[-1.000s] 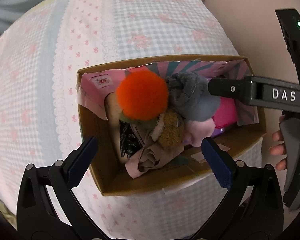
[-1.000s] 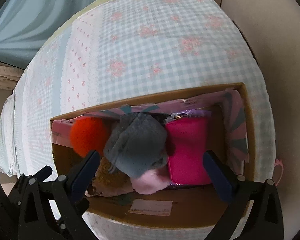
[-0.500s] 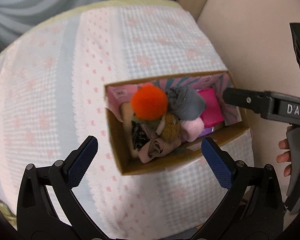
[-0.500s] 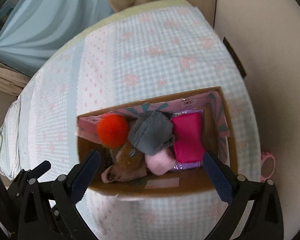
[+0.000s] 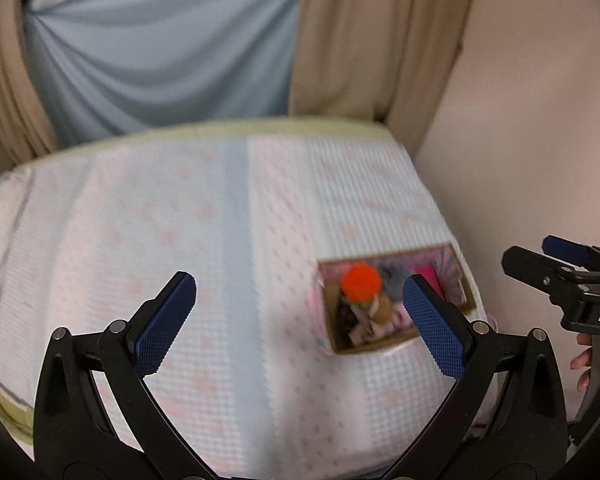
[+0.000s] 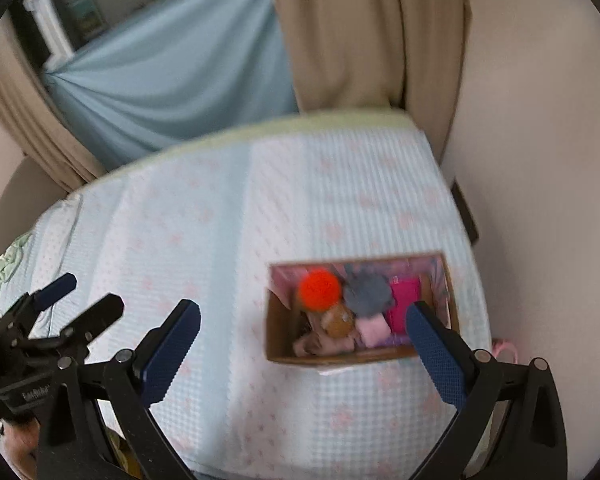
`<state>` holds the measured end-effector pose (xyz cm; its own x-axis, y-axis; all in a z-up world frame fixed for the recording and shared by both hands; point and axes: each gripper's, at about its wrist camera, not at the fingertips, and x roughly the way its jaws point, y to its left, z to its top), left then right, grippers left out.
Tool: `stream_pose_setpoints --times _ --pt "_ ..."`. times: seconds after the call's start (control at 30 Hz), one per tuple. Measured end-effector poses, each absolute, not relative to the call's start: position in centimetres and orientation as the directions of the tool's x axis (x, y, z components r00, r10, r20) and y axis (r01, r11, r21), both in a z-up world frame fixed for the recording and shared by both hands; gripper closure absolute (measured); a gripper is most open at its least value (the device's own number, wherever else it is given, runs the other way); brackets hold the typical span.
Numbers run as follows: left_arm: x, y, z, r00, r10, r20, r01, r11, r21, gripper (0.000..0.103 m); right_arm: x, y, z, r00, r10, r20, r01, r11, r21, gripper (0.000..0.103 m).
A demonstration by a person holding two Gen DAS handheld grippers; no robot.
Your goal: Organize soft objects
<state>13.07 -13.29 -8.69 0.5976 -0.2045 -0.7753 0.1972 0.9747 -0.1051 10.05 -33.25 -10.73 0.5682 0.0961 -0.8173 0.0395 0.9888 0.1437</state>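
Note:
A cardboard box (image 6: 278, 332) sits on the bed near its right edge, also in the left wrist view (image 5: 370, 347). It holds an orange pom-pom (image 6: 320, 291), a grey plush (image 6: 367, 292), a magenta cloth (image 6: 405, 304), a pale pink sock (image 6: 371, 330) and a brown plush (image 6: 338, 320). My left gripper (image 5: 296, 324) is open and empty, well back from the box. My right gripper (image 6: 300, 348) is open and empty, high above the bed.
The bed (image 5: 180, 220) has a pale blue and pink checked cover. Blue and beige curtains (image 5: 160, 52) hang behind it. A cream wall (image 6: 540, 160) runs along the right side. A pink object (image 6: 504, 347) lies by the bed's right edge.
Both grippers have pulled back and up from the box, which now looks much smaller. Both stay open and empty. The box's contents have not moved.

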Motion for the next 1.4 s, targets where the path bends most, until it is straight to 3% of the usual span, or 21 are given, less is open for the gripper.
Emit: stream_pose_setpoints --times 0.3,0.6,1.4 --pt "7.7 -6.2 -0.1 0.766 -0.164 -0.622 0.145 0.986 -0.082 0.000 5.0 -26.7 -2.8 0.741 0.058 -0.669 -0.020 0.998 0.064 0.001" --pt "2.5 -2.6 2.6 0.854 -0.082 -0.514 0.092 0.996 -0.007 0.000 1.9 -24.4 -2.2 0.793 0.039 -0.608 -0.018 0.999 0.042 0.001" --pt "1.4 -1.8 3.2 0.866 -0.099 -0.491 0.108 0.994 -0.011 0.000 0.9 -23.3 -1.1 0.819 -0.005 -0.573 0.016 1.000 0.014 0.001"
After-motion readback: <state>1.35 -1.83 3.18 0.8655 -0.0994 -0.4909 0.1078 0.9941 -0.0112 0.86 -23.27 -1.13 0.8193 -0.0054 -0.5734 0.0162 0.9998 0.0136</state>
